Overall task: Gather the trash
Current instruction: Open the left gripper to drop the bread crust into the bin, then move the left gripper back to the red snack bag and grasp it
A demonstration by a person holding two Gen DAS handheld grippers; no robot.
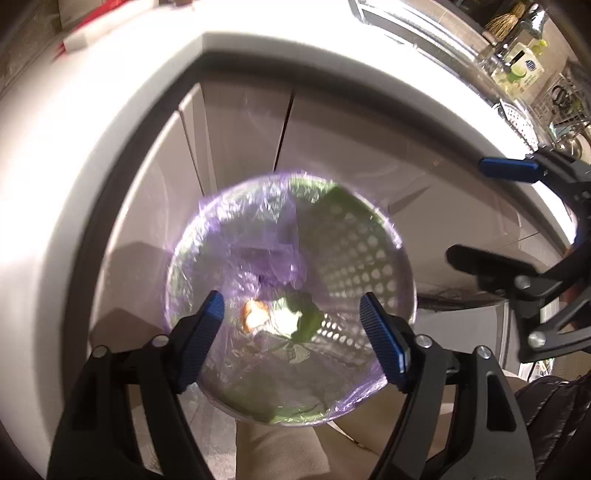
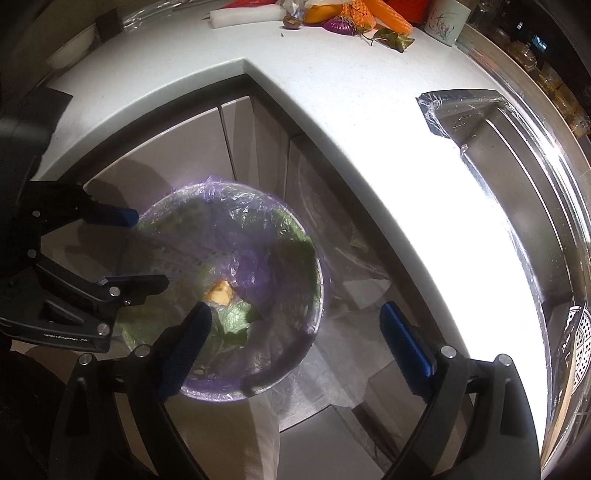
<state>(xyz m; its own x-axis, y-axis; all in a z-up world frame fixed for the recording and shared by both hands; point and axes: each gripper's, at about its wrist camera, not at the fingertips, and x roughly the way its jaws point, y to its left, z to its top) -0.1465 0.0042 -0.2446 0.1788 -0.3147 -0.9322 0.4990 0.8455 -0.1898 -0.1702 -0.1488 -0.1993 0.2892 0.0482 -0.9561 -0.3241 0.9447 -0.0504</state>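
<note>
White countertop [image 2: 332, 122] bears a foam block [image 2: 243, 16], cup [image 2: 445, 22], leaves [image 2: 391, 40] and orange produce [image 2: 384, 16]. Lined bin [image 2: 314, 314] stands on the floor [image 2: 325, 454].

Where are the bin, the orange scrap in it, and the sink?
Bin [image 1: 373, 254]: left wrist view, perforated inner wall.
Orange scrap [image 2: 220, 292]: right wrist view, its middle, at the bin's bottom.
Sink [image 2: 495, 147]: right wrist view, steel inner wall.

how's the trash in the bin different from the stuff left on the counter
The trash in the bin, an orange-brown scrap and pale wrapper, lies low on the purple liner; the counter leftovers, leaves, orange netting and a purple piece, sit along the countertop's far edge. The binned bits are few; the leftovers form a wider cluster. Neither is held by a tool.
</note>
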